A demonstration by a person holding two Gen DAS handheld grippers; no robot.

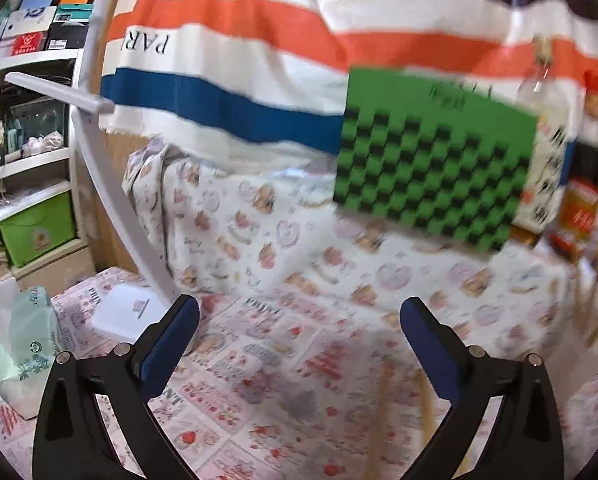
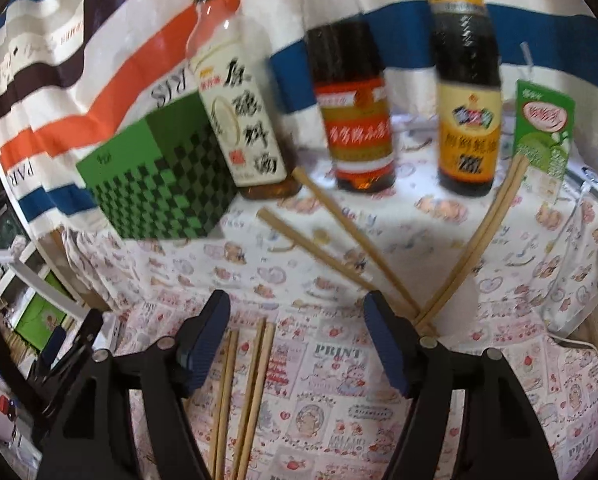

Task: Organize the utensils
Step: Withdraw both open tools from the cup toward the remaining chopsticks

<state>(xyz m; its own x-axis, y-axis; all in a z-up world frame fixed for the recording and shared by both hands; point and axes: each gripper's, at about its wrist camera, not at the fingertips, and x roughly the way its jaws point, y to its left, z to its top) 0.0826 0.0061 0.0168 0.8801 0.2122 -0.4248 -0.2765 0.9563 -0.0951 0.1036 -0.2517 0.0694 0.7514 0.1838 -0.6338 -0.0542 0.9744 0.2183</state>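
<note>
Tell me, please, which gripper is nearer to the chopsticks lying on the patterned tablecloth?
Right. The right gripper hangs open directly over the chopsticks; the left gripper, also open, shows only bare cloth between its fingers.

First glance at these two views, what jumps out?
The green box with a black checker pattern dominates, standing at the left of the raised cloth-covered surface. Right of it stand three tall sauce bottles before a striped orange, blue and white cloth. Wooden chopsticks lie scattered on the printed tablecloth, some between the open right gripper fingers.
</note>
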